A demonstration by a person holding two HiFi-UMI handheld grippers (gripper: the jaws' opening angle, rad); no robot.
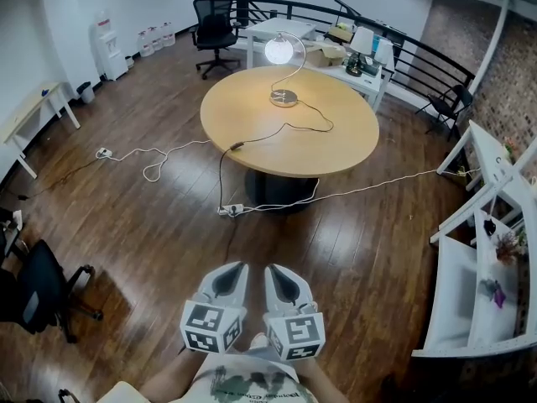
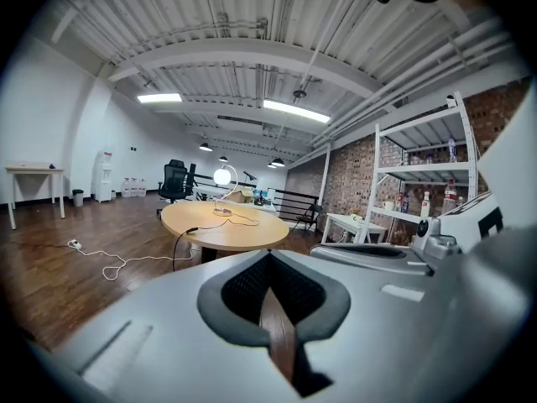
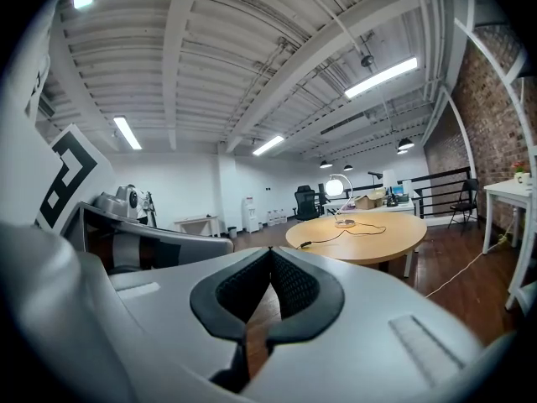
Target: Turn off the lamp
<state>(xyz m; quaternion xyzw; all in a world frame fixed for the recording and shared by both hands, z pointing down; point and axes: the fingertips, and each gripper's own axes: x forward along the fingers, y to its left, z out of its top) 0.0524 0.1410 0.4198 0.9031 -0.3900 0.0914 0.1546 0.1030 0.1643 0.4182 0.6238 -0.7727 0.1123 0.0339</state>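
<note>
The lamp [image 1: 278,49] is lit, its round globe glowing on a curved stem above a metal base [image 1: 284,99] on the far side of the round wooden table [image 1: 336,145]. Its black cord runs across the tabletop to an inline switch [image 1: 237,146] at the near-left edge. Both grippers are held low, close to the person's body and well short of the table. My left gripper [image 1: 237,269] and right gripper [image 1: 273,270] sit side by side, each shut on nothing. The left gripper view shows the lamp [image 2: 221,175] far ahead past the gripper [image 2: 268,254]. The right gripper view shows the lamp [image 3: 336,187] likewise beyond the gripper [image 3: 270,250].
White cables and a power strip [image 1: 231,210] lie on the wood floor between me and the table. A white shelf unit [image 1: 482,267] stands on the right. One black office chair [image 1: 38,288] is near left, another [image 1: 214,28] behind the table beside a cluttered white desk [image 1: 336,57].
</note>
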